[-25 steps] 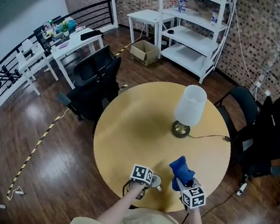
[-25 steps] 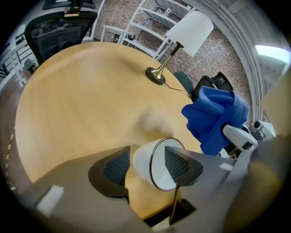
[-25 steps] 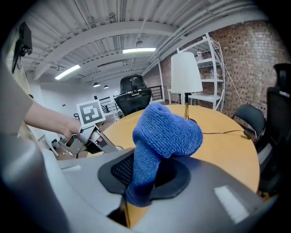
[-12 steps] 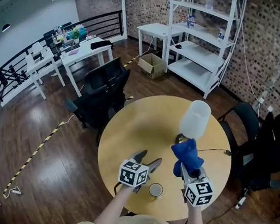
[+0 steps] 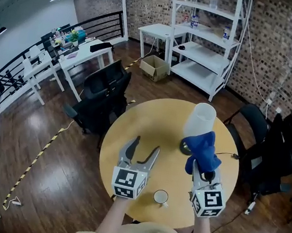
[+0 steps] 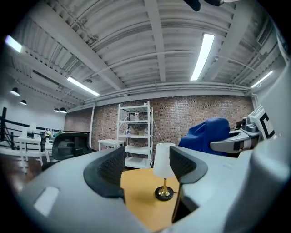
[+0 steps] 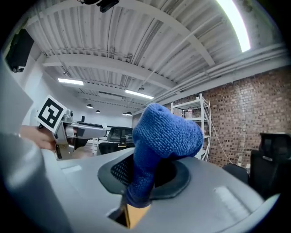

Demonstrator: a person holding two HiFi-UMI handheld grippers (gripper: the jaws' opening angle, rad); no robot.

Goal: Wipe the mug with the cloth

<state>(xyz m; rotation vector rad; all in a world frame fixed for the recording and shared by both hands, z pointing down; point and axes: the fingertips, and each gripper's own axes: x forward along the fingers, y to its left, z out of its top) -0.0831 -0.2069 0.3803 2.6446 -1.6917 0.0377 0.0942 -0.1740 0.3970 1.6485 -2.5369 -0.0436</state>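
A small white mug stands upright on the round wooden table, near its front edge and between my two grippers. My left gripper is raised above the table to the left of the mug. Its jaws stand wide and are closing, with nothing between them. My right gripper is held up to the right of the mug, shut on a blue cloth. The cloth bulges out above the jaws and hides the fingertips.
A table lamp with a white shade stands on the far right of the table, its cord running off to the right. Black chairs stand around the table. A white shelf unit stands against the brick wall behind.
My left gripper has let go of the mug, opened and risen away from it; the mug now stands alone on the table. My right gripper has lifted with the cloth.
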